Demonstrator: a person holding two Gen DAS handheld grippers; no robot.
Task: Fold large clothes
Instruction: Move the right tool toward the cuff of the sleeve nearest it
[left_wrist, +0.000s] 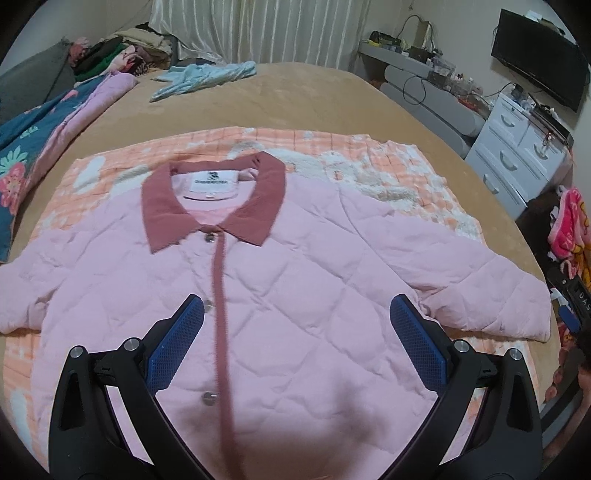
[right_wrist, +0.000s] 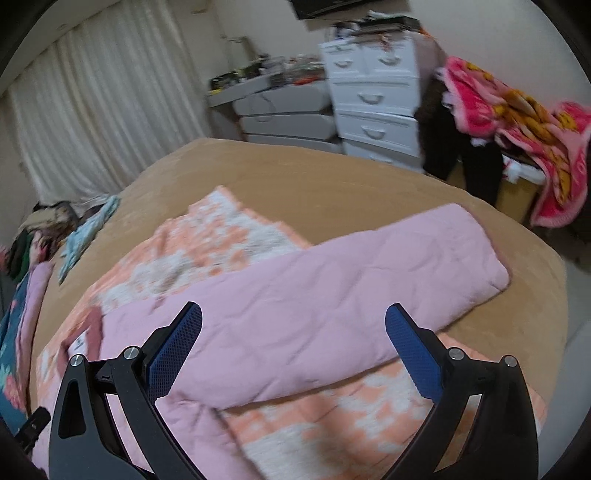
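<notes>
A pink quilted jacket (left_wrist: 295, 280) lies flat and face up on the bed, buttoned, with a dark pink collar (left_wrist: 207, 199) and a dark pink placket down the front. Its sleeves spread out to both sides. My left gripper (left_wrist: 297, 314) hovers open over the jacket's chest, nothing between its blue pads. In the right wrist view the jacket's right sleeve (right_wrist: 369, 273) stretches toward the bed's edge. My right gripper (right_wrist: 293, 325) is open above that sleeve, holding nothing.
An orange and white checked blanket (left_wrist: 332, 147) lies under the jacket on the tan bed cover (left_wrist: 314, 96). A light blue garment (left_wrist: 207, 75) and a clothes pile (left_wrist: 122, 48) sit at the far end. White drawers (right_wrist: 373, 99) and a pink blanket (right_wrist: 517, 122) stand beside the bed.
</notes>
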